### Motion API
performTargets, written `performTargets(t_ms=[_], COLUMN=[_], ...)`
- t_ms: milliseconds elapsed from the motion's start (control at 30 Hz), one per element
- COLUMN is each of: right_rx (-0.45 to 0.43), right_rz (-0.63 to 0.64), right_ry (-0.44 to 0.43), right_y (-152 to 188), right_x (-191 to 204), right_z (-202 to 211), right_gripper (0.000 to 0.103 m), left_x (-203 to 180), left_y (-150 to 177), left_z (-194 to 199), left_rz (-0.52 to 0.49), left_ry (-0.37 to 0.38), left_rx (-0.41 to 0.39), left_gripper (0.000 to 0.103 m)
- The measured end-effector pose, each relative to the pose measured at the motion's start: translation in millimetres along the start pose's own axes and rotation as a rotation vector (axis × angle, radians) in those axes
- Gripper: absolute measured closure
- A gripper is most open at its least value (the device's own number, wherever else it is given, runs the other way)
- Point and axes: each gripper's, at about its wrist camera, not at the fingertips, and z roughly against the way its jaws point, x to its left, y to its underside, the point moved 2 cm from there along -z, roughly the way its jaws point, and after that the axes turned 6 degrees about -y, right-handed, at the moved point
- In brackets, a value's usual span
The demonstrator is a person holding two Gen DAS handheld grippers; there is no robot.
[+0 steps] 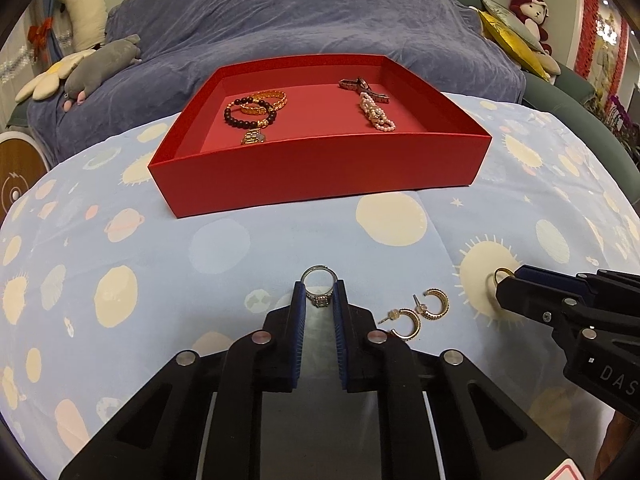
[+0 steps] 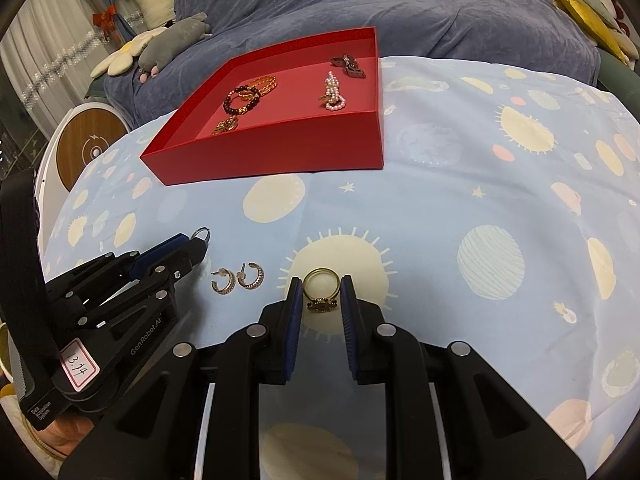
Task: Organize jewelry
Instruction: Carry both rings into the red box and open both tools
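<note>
Your left gripper [image 1: 320,294] is closed on the silver ring [image 1: 319,285], and your right gripper [image 2: 320,292] clamps the gold ring [image 2: 321,289]. Both rings sit on the blue cloth [image 1: 280,240], with two hoop earrings [image 1: 418,314] between them. The red tray [image 1: 320,172] lies farther away.

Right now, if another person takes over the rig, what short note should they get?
Left tongs: shut on the silver ring, on the cloth.
Right tongs: shut on the gold ring, also on the cloth.
Done: bracelets and other pieces lie in the red tray.
Left: carry both rings to the tray, then the two hoop earrings lying between the tongs.
</note>
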Motion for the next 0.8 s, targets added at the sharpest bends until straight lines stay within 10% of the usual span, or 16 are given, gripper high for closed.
performTargets(t_ms=[800], right_rx=[-0.013], right_rz=[0.026], right_ry=[-0.019], right_y=[-3], right_x=[10], right_z=[4], right_gripper=[0.098], left_x=[15], left_y=[-11], left_z=[29], left_rz=[0.063], left_ry=[0.030], left_rx=[-0.014], left_gripper=[0.097])
